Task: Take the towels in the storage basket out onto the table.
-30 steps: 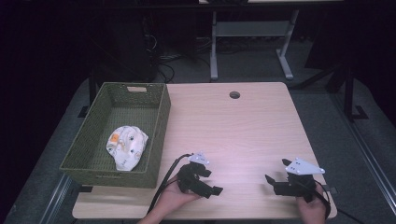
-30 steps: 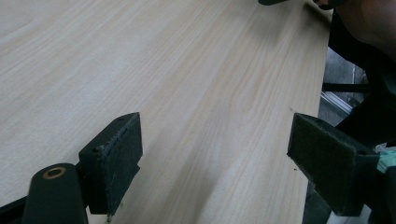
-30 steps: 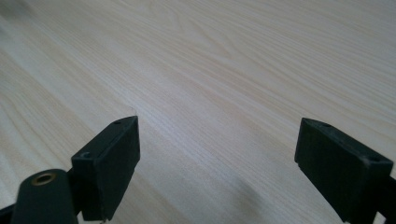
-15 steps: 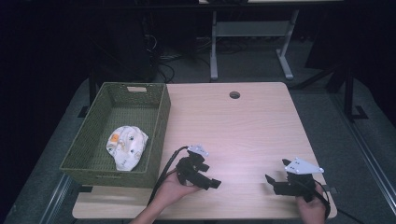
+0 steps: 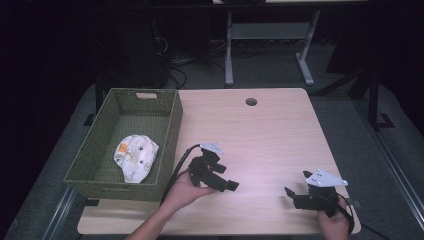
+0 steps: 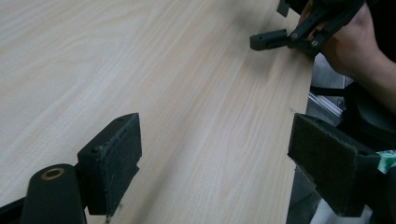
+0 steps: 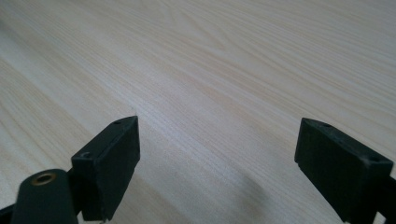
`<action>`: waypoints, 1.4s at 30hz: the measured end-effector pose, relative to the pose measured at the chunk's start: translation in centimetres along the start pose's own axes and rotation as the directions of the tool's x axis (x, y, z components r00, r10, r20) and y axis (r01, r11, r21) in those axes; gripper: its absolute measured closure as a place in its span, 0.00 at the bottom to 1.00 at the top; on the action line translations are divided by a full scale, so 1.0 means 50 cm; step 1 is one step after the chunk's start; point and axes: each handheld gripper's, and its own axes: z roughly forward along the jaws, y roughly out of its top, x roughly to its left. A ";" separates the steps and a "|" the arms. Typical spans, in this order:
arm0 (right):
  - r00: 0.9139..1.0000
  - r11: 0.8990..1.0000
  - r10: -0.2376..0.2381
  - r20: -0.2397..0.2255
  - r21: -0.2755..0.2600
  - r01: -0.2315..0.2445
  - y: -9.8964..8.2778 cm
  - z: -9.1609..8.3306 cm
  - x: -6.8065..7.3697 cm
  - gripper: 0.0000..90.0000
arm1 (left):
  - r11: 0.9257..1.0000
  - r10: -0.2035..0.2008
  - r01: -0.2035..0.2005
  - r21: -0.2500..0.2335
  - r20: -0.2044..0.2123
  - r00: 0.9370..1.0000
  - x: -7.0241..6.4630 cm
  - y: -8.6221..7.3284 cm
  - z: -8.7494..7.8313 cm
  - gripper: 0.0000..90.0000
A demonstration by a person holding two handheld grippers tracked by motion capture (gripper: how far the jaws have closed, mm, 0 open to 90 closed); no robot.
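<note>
In the high view my left gripper (image 5: 226, 179) is held low over the light wooden table (image 5: 260, 135), just right of a green woven basket (image 5: 100, 165); its jaws point right. A white patterned cloth (image 5: 134, 156) lies bunched inside the basket. My right gripper (image 5: 292, 197) sits near the table's front right edge with its jaws pointing left. In the left gripper view the left gripper (image 6: 219, 163) stands open over bare wood, with the right gripper (image 6: 299, 35) and its hand farther off. The right gripper (image 7: 217, 163) is open too, nothing between its pads (image 7: 112, 163).
A round cable hole (image 5: 251, 101) sits near the table's far edge. Beyond the table stand a metal frame (image 5: 265, 35) and cables on a dark floor. The basket's wall rises right beside my left hand.
My left gripper has moved away from the front edge toward the table's middle and slightly left. The right gripper has stayed put.
</note>
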 end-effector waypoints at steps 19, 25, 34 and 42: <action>1.000 1.000 -0.004 -0.001 -0.005 0.004 0.000 -0.001 -0.001 0.15 | 1.000 -0.011 0.012 -0.023 0.039 0.999 0.017 0.068 -0.098 0.19; 1.000 1.000 0.002 -0.002 -0.001 -0.002 -0.001 0.001 -0.002 0.15 | 0.999 -0.023 0.024 -0.036 0.043 0.999 0.025 0.065 -0.121 0.19; 1.000 1.000 0.003 -0.003 0.000 -0.003 -0.001 0.001 -0.001 0.15 | 0.999 -0.031 0.032 -0.043 0.036 0.999 0.036 0.064 -0.162 0.19; 1.000 1.000 0.006 0.002 0.000 -0.006 -0.002 0.001 -0.002 0.15 | 0.996 -0.052 0.054 -0.065 0.023 0.998 0.052 0.057 -0.201 0.21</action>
